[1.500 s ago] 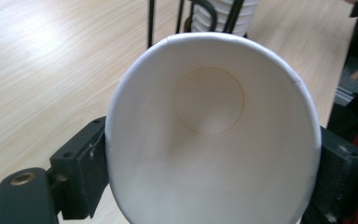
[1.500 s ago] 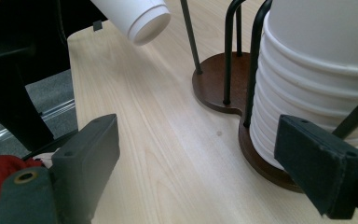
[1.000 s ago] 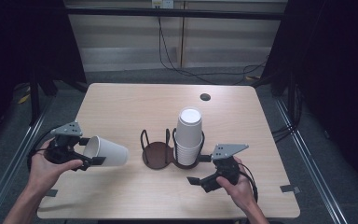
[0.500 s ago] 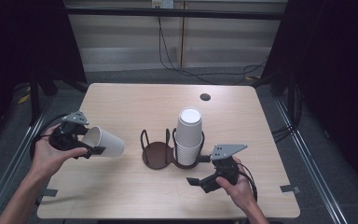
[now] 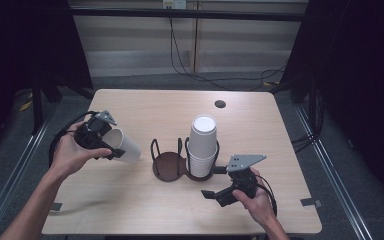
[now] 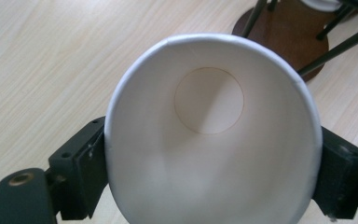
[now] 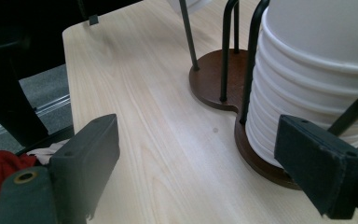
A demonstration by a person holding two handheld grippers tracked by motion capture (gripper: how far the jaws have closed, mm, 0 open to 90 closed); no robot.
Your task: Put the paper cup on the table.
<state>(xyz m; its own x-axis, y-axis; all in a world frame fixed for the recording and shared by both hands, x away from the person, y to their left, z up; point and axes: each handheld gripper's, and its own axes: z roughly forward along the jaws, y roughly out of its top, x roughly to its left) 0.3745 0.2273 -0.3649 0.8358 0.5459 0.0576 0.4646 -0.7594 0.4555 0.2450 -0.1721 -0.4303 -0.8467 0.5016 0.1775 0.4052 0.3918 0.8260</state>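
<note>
1. The left gripper (image 5: 111, 143) has its jaws closed against the two sides of a white paper cup (image 6: 212, 135), which lies tilted between them, its open mouth facing back along the jaws.
2. The right gripper (image 7: 214, 158) stands wide apart with nothing between its jaws; bare table (image 7: 135, 93) lies in the gap.
3. Just beyond its right jaw, a stack of cups (image 7: 317, 70) sits in a wire holder (image 7: 219, 79).
</note>
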